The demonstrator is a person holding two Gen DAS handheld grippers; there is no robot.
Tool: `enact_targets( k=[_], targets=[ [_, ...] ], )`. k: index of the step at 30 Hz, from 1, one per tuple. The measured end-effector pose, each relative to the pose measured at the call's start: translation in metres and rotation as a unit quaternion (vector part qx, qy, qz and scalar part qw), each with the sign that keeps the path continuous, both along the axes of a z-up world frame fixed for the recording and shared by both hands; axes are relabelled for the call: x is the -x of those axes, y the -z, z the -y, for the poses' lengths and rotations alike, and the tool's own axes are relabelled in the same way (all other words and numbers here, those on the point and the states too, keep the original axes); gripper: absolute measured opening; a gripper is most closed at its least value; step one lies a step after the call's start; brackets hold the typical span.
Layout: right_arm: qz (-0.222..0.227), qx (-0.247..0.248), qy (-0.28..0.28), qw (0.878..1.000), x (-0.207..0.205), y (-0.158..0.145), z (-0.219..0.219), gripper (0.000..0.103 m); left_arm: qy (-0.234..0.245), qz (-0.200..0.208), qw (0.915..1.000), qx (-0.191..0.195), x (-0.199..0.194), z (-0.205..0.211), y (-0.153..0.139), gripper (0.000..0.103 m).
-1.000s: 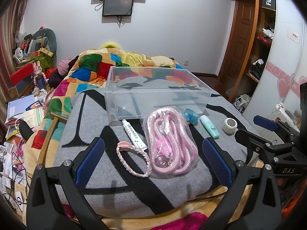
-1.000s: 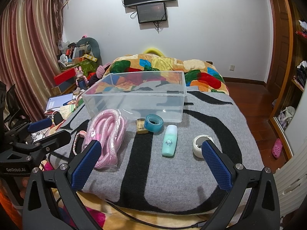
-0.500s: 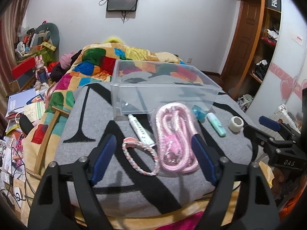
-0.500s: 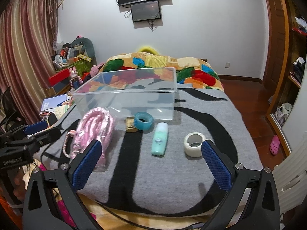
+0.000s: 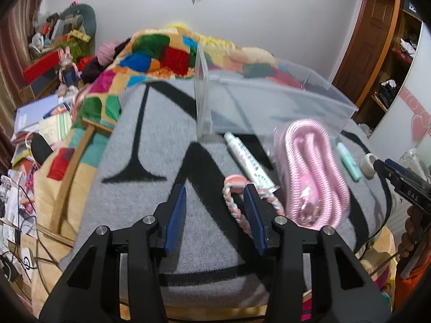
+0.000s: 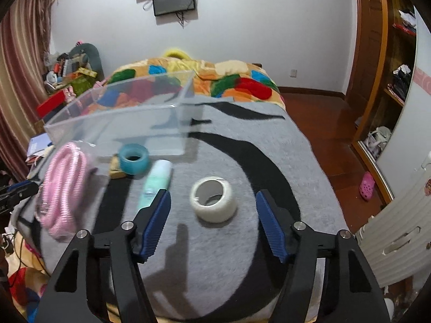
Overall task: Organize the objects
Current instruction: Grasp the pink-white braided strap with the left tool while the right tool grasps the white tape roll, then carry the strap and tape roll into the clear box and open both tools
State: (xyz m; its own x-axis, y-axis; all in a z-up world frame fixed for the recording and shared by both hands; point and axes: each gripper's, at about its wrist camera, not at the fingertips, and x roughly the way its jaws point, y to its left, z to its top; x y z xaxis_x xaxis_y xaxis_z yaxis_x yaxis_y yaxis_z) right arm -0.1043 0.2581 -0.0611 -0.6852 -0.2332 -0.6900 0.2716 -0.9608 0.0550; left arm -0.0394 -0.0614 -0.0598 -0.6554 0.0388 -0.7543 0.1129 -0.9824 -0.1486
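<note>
My left gripper [image 5: 215, 215] has its jaws narrowed but apart, nothing held. It sits low over the grey blanket [image 5: 140, 202], w/ the right pad overlapping the braided pink-white loop [image 5: 234, 210]; can't tell if it's touching. My right gripper [image 6: 212, 223] is gaping fairly wide, also holding nothing, lined up w/ the white tape roll [image 6: 214, 202], which lies just ahead of the gap, not yet between the pads.

Outward from there: white tube [image 5: 249, 161] just beyond the loop, bagged pink rope [image 5: 312, 172] beside it, mint bottle [image 6: 156, 183] left of the white roll, blue tape roll [image 6: 134, 158] resting on a small yellowish packet [image 6: 115, 171], both close against the front wall of the clear bin [image 6: 113, 123].

Progress, as I judge it: basically zero. The bin looks bare inside, and every item is out on the blanket. Assuming the bin is the goal, all seven pieces are left to load: loop, tube, rope, bottle, two rolls, packet. First grabs look imminent, loop on my left, white roll on my right.
</note>
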Motion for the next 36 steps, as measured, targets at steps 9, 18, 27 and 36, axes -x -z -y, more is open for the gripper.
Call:
enact_targets(
  k=[9, 18, 27, 36],
  targets=[
    [0.039, 0.005, -0.015, 0.999, 0.014, 0.018, 0.008, 0.037, 0.006, 0.002, 0.9998, 0.018, 0.014, -0.009, 0.012, 0.008],
    [-0.003, 0.038, -0.041, 0.998, 0.000, -0.017, 0.016, 0.037, -0.005, -0.032, 0.9995, 0.003, 0.009, 0.002, -0.012, 0.003],
    [-0.042, 0.060, -0.075, 0.995, 0.006, -0.052, 0.043, 0.037, 0.000, -0.092, 0.9957, 0.004, 0.019, 0.007, -0.064, 0.003],
    [-0.055, 0.076, -0.097, 0.991, 0.033, -0.076, 0.075, 0.037, 0.019, -0.111, 0.9937, -0.004, 0.060, 0.004, -0.089, 0.003]
  ],
)
